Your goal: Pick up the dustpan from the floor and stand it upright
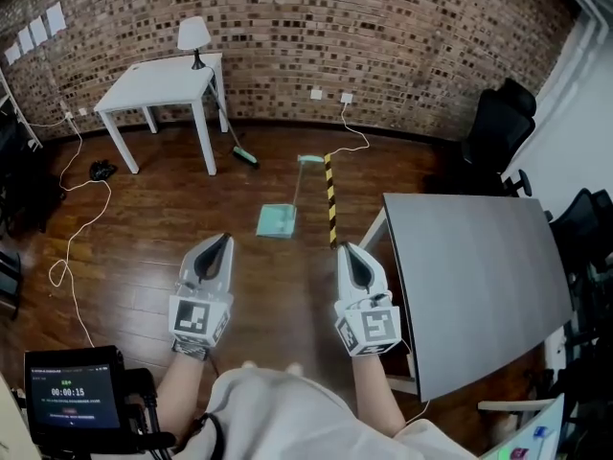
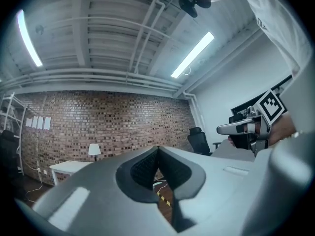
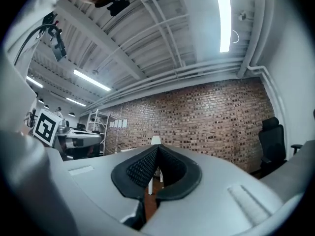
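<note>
Closest to me, at my lower left, is a small screen (image 1: 72, 391). I hold both tools out in front of me, side by side and apart. The left hand-held gripper (image 1: 226, 240) has its jaws closed together, pads meeting at the tip with nothing between them; its own view (image 2: 157, 149) shows the same. The right hand-held gripper (image 1: 344, 248) is also fully closed and empty, its pads touching in its own view (image 3: 157, 147). Just to the right of it is the corner of a grey tabletop (image 1: 469, 276).

Beyond the jaws, on the wooden floor (image 1: 144, 247), lies the dustpan (image 1: 276, 220). It is teal, its pan flat on the boards and its thin handle running away from me. It is well apart from both tools, ahead and roughly between them. Just to its right lies a yellow-and-black striped bar (image 1: 330, 199), running the same way. A white cable (image 1: 81, 228) snakes over the floor at the left.

Further off, a broom (image 1: 230, 127) leans on a white tabletop (image 1: 158, 84) that carries a lamp (image 1: 193, 38). A black chair (image 1: 498, 127) stands at the right, and a brick wall (image 1: 383, 36) closes the room.
</note>
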The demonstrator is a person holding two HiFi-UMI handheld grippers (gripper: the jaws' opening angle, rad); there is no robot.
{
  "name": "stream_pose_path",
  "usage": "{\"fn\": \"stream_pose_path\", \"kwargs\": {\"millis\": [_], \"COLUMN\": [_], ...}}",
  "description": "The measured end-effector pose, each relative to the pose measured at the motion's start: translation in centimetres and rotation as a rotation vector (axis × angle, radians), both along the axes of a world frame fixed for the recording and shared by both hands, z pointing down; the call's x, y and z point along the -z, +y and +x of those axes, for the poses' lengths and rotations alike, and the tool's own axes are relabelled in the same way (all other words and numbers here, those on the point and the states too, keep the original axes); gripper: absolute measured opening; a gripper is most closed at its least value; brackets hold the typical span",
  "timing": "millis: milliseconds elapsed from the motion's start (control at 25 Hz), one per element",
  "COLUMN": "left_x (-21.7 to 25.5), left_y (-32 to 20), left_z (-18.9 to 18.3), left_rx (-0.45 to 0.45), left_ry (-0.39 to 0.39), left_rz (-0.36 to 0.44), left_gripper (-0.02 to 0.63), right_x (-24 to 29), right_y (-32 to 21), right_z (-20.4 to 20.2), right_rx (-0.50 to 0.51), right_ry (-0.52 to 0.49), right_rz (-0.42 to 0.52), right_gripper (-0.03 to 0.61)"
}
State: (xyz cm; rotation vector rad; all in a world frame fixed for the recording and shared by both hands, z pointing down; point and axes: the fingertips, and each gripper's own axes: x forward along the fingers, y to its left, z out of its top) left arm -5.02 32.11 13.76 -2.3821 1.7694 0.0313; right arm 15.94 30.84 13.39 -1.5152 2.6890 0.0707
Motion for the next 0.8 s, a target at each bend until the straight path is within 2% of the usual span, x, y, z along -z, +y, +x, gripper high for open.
{"fn": "stream_pose_path", "kwargs": {"millis": [240,800], "left_x": [-0.6,-1.1], "left_y": [0.1,-0.4], "left_z": [0.5,-0.1], "left_rx": [-0.020,-0.005], "left_ry": [-0.003,0.008], "left_rz": [0.010,0.015], "left_gripper": [0.002,0.002], "right_x": [-0.8,-1.3], "right_y": [0.1,-0.5], "right_z": [0.1,-0.3], "right_rx": [-0.015,-0.020], "right_ry": [0.011,0.037], "right_rz": [-0.006,0.000], "right_gripper": [0.012,0.011]}}
